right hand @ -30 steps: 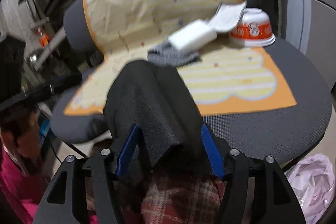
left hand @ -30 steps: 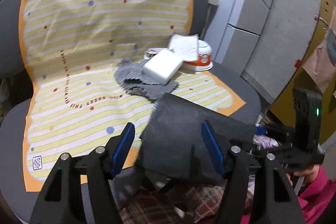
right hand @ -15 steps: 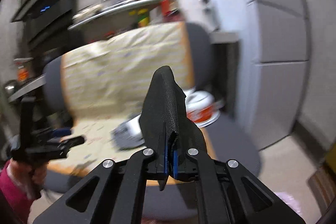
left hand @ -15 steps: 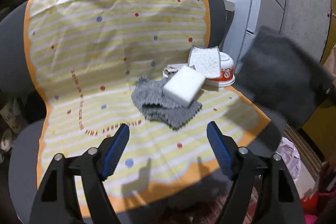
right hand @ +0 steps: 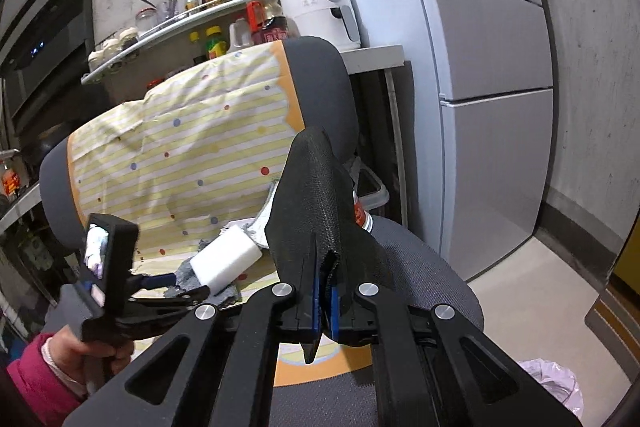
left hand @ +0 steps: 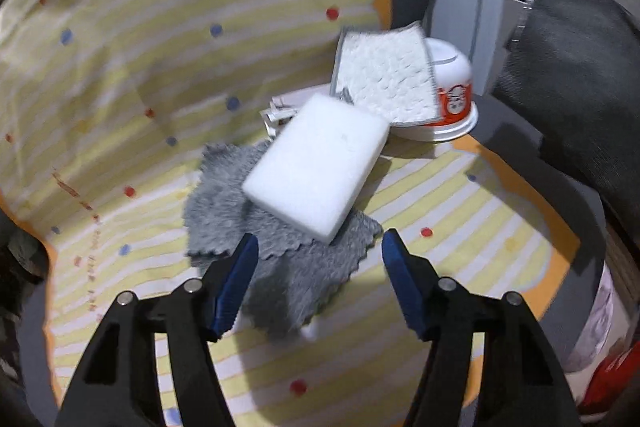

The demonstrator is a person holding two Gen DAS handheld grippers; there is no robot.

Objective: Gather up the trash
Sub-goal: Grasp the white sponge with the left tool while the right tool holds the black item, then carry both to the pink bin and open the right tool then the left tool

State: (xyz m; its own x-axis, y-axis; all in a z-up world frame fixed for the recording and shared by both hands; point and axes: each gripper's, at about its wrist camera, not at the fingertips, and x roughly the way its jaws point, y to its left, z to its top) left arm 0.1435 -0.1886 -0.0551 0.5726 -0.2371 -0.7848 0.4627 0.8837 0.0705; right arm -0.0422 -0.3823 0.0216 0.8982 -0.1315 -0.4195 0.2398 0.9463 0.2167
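You are working over a grey office chair (right hand: 416, 267) draped with a yellow striped cloth (left hand: 200, 39), in a kitchen with a fridge (right hand: 480, 67) and a cluttered shelf (right hand: 192, 15). A white sponge (left hand: 320, 167) lies tilted on a grey rag (left hand: 280, 247), its long axis running from near your left gripper (left hand: 316, 247) up toward the overturned bowl (left hand: 452, 99). That gripper's jaws are closing just below the sponge, not touching it. Your right gripper (right hand: 324, 299) is clamped on a black cloth (right hand: 316, 195) that stands upright.
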